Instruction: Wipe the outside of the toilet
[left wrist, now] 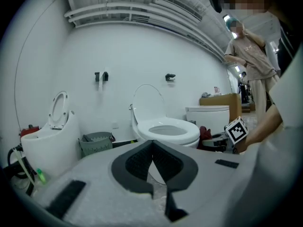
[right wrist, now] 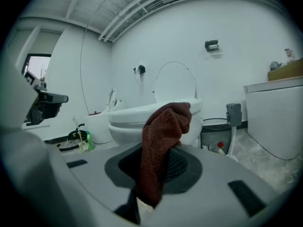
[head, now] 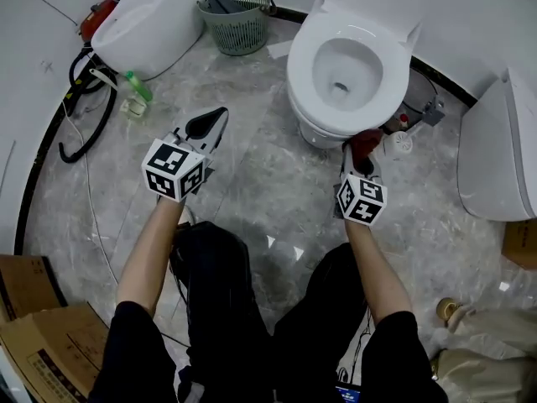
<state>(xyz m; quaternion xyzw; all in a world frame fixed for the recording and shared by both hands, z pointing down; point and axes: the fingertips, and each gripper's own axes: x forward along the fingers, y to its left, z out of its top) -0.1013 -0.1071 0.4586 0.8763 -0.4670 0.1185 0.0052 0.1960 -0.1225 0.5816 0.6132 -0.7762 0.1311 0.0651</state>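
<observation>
At the toilet's (head: 304, 67) six o'clock, your right gripper (head: 356, 151) pinches a soft, limp cloth (right wrist: 163, 136) mid-fold; it should mould to the bowl. Your left gripper's (head: 210, 126) tips meet, empty.

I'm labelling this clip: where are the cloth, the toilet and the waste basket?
dark red cloth (right wrist: 159, 145), right gripper view, hanging fold.
toilet (head: 304, 78), head view, left seat rim.
green waste basket (head: 239, 36), head view, slatted front wall.

Your grey marbled floor (head: 252, 200) carries the toilet (head: 304, 74) just ahead of your right gripper (head: 357, 148), and a green basket (head: 239, 30) beyond your left gripper (head: 216, 120).
</observation>
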